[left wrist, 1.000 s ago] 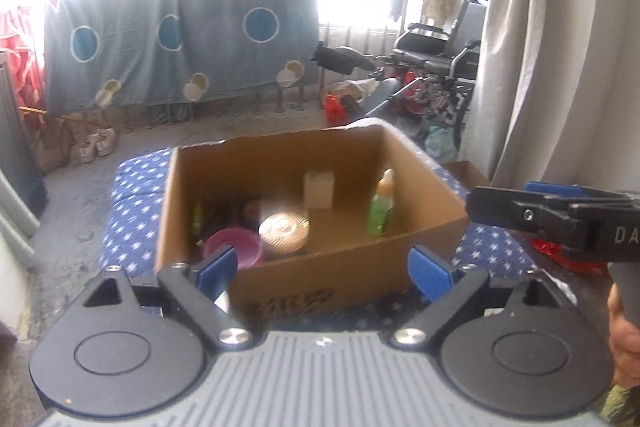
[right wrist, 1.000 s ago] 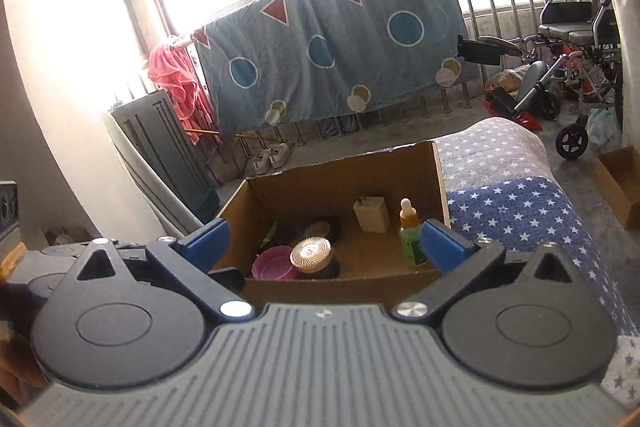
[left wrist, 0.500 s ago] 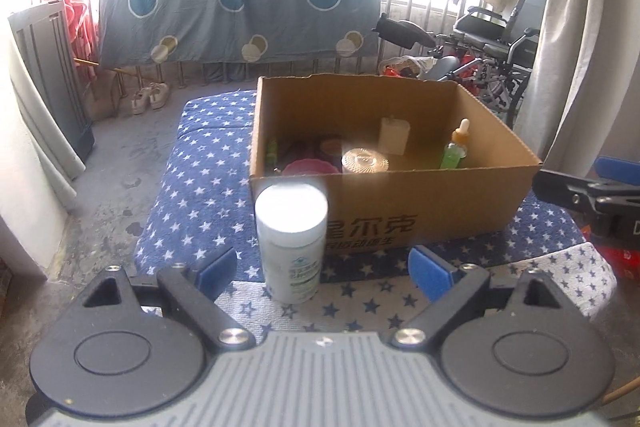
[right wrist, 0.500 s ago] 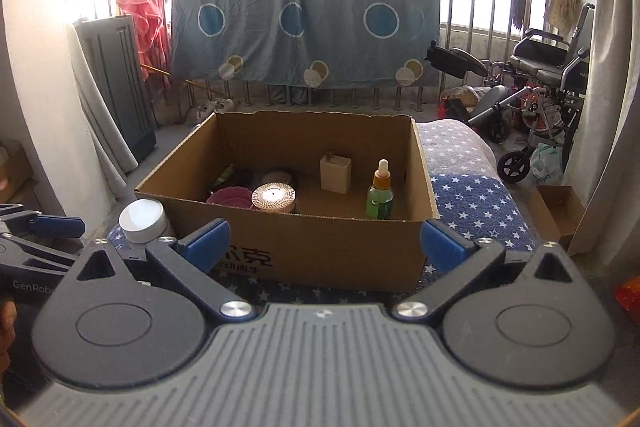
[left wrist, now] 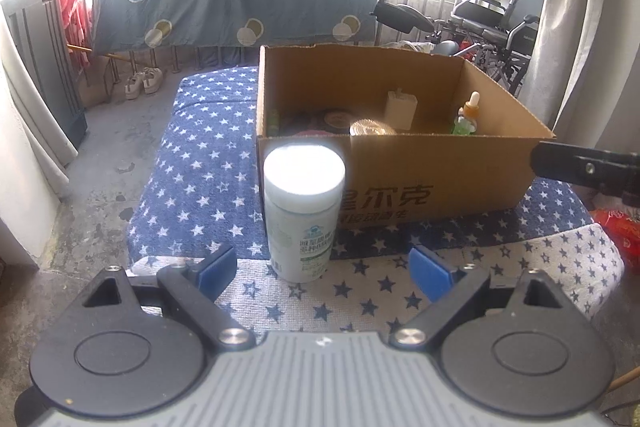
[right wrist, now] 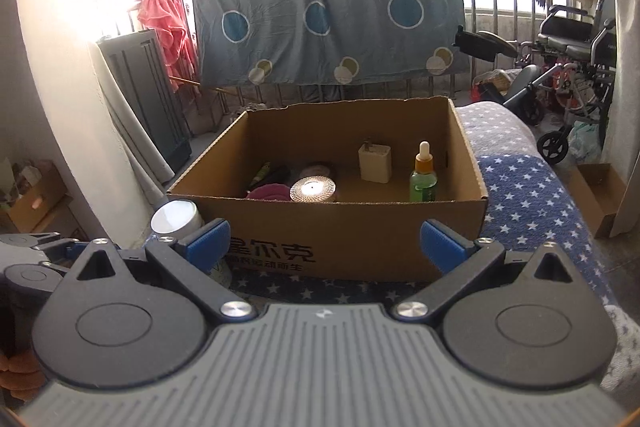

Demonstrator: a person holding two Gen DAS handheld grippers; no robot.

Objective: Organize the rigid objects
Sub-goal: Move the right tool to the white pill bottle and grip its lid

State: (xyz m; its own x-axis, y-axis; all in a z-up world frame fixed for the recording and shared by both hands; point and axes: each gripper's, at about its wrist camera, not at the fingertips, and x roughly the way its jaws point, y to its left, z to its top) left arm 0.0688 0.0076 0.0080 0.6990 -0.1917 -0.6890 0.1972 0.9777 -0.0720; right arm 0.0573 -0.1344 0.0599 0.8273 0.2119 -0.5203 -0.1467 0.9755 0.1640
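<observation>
Left gripper: our left gripper point(left wrist: 324, 269) had its jaws spread wide and released, nothing pressed between the blue pads point(left wrist: 218, 267); it pointed down at the front edge of the bed
White bottle: a white bottle point(left wrist: 302, 213) with a white lid stood upright on the star-patterned cover point(left wrist: 200, 179), just ahead of our left jaws and slightly left of their midline, not touched by either pad; it stood just in front of the near left corner of the box
Cardboard box: an open cardboard box point(right wrist: 360, 235) sat on the bed, dark printed characters on its near wall
Box contents: a green dropper bottle point(right wrist: 423, 177) stood upright near the right wall, a cream charger plug point(right wrist: 375, 161) behind it toward the back, a round shiny lid point(right wrist: 313, 189) at the front middle, a pink item point(right wrist: 266, 191) at the front left; the rest we could not make out
Right gripper: our right gripper point(right wrist: 326, 247) had its jaws released and wide apart, empty, facing the near wall of the box
Bed: the bed carried a blue cover with white stars, paler along the front edge
Background: a blue patterned sheet point(right wrist: 320, 15) hung on a railing; a wheelchair point(right wrist: 572, 67) stood at the right
</observation>
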